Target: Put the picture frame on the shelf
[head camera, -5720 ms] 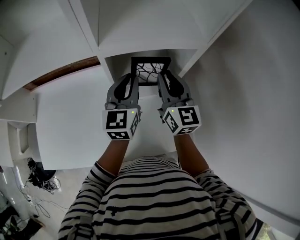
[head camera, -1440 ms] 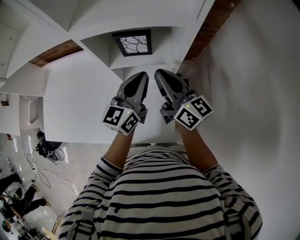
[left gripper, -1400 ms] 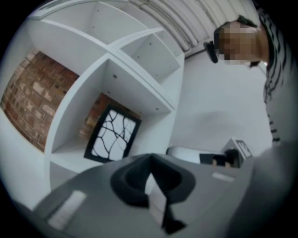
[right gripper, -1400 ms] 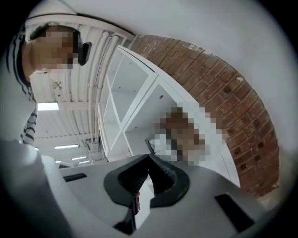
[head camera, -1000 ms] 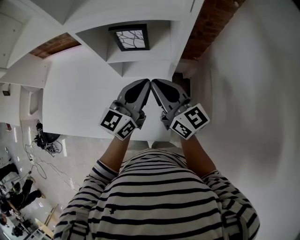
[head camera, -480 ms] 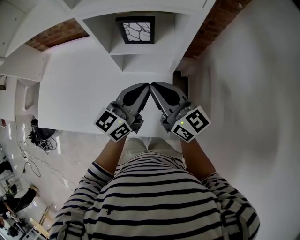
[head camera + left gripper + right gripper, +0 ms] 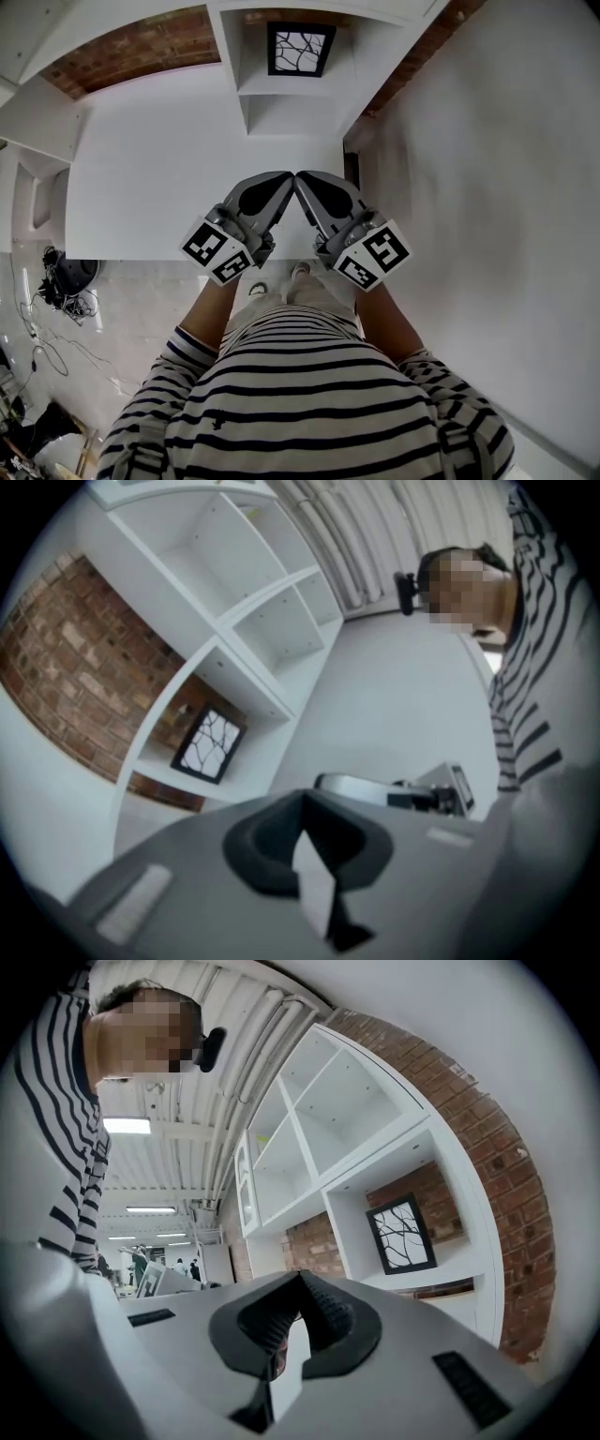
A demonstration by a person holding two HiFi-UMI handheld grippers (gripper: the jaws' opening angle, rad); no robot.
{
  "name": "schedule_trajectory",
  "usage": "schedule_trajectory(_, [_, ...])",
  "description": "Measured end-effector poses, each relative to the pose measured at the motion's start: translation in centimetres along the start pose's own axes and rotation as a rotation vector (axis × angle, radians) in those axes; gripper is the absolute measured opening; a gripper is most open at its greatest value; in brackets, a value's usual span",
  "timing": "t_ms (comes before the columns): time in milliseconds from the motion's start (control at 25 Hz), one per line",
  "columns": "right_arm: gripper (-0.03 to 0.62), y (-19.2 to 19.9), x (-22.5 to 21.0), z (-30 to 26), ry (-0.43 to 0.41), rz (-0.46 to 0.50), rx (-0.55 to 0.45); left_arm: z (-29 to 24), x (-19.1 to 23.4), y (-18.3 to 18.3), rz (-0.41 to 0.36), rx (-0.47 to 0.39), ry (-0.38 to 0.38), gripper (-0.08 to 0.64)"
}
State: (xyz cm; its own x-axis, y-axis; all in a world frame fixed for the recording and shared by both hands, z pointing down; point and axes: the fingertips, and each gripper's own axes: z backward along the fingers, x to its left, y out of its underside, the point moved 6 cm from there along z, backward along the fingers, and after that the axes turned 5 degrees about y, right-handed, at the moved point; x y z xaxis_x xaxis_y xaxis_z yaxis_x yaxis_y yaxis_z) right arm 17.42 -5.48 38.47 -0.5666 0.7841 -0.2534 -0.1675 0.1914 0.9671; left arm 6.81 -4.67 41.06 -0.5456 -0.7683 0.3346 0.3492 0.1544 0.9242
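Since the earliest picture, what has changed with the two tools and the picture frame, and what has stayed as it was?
Both the left tool and the right tool have drawn back from the picture frame toward the person, and now sit shut and empty with their tips nearly touching each other. The frame stays standing in its shelf compartment.

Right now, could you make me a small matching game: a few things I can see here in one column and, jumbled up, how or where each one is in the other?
1. picture frame
2. left gripper
3. brick wall
4. shirt

A. black and white stripes
B. jaws shut, nothing between them
C. red-brown, behind the shelf
D. standing upright in a shelf compartment

Pairs: 1-D, 2-B, 3-C, 4-A
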Motion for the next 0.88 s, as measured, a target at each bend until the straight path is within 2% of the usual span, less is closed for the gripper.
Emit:
schedule_trajectory(280, [0.009, 0.2, 6.6, 0.8, -0.001, 0.054, -0.036, 5.5, -2.8, -1.5, -0.011, -0.035, 0.042, 0.005])
schedule_trajectory(680, [0.008, -0.4, 14.4, 2.4, -0.013, 0.089, -0.090, 11.7, -7.4, -3.9, -0.083, -0.077, 0.063, 0.005])
schedule_trajectory(760, [0.008, -0.7, 15.8, 2.5, -0.011, 0.104, -0.106, 12.8, -8.3, -4.3, -0.108, -0.071, 0.071, 0.005])
schedule_trajectory(880, [0.008, -1.1, 18.1, 2.4, -0.024, 0.158, -0.121, 13.6, -10.1, -4.2, -0.197, -0.012, 0.098, 0.005])
